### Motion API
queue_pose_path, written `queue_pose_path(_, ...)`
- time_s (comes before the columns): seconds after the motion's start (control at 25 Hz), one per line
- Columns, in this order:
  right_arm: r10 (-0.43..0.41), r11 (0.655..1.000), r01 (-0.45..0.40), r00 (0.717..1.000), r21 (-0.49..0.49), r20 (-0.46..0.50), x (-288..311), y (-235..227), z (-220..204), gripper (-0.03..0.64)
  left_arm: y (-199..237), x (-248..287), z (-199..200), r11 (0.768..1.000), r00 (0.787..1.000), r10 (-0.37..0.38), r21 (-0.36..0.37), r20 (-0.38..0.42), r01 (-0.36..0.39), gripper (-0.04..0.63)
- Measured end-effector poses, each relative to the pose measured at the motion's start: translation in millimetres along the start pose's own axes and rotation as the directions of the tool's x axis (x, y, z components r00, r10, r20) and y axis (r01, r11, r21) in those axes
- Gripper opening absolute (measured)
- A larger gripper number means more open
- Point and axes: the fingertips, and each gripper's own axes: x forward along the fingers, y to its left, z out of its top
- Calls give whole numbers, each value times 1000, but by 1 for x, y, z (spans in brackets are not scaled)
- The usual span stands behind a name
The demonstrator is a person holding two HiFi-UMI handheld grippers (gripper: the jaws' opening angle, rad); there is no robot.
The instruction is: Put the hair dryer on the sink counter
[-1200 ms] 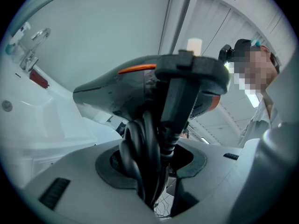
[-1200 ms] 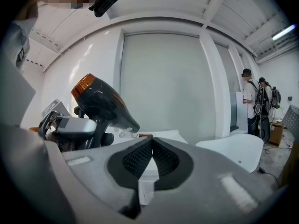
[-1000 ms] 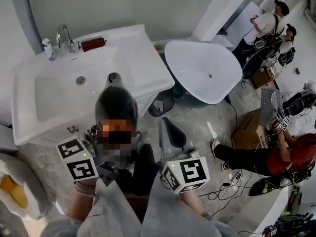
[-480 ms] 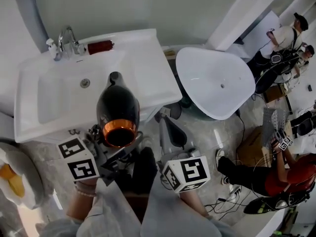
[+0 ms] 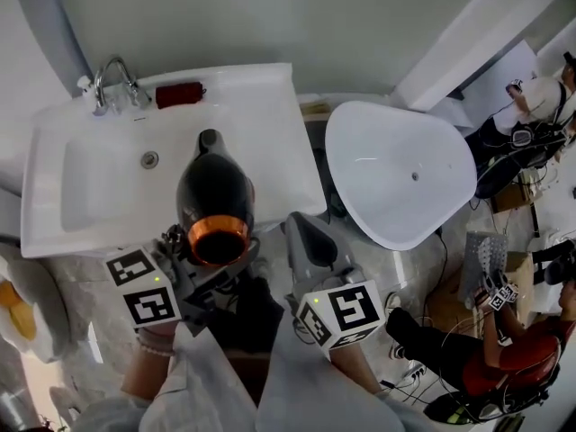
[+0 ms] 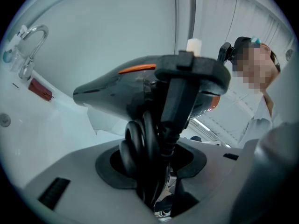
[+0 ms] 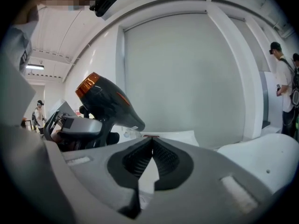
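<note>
The black hair dryer [image 5: 214,196] with an orange rear ring hangs over the front of the white sink counter [image 5: 270,124], nozzle toward the back wall. My left gripper [image 5: 205,268] is shut on its handle. In the left gripper view the handle and coiled cord [image 6: 148,143] fill the gap between the jaws of the left gripper [image 6: 156,164], with the dryer's body [image 6: 121,90] above. My right gripper [image 5: 301,232] is shut and empty, just right of the dryer at the counter's front right corner. The right gripper view shows the right gripper [image 7: 150,146] closed and the dryer [image 7: 105,104] at its left.
A chrome faucet [image 5: 110,79] and a dark red object [image 5: 178,94] stand at the sink's back edge. A white freestanding tub [image 5: 396,174] sits to the right. People [image 5: 504,349], boxes and cables are on the floor at far right.
Both grippers and the dryer have moved a little farther over the sink toward the wall. The left grip on the dryer holds and the right jaws stay shut.
</note>
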Motion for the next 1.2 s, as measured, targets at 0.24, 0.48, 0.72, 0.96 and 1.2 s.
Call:
queue_pose_path(0.24, 74, 997, -74, 997, -8, -17, 24, -36, 6, -2, 27, 37, 15, 999, 998, 50, -19, 36, -50, 189)
queue_pose_path(0.48, 127, 991, -129, 991, -26, -48, 42, -71, 11, -2, 49, 72, 32, 995, 993, 96, -25, 65, -94, 189)
queue_pose_path(0.72, 244, 967, -248, 968, -53, -63, 57, -92, 17, 72, 72, 106, 44, 994, 989, 102, -49, 103, -98, 189)
queue_pose_path(0.96, 401, 914, -405, 912, -34, -82, 63, -94, 23, 127, 85, 125, 55, 991, 980, 121, -67, 155, -112, 189)
queue_pose_path(1.2, 549, 834, -552, 826, 9, -126, 67, -74, 14, 178, 87, 133, 55, 991, 978, 129, -60, 165, -121, 189)
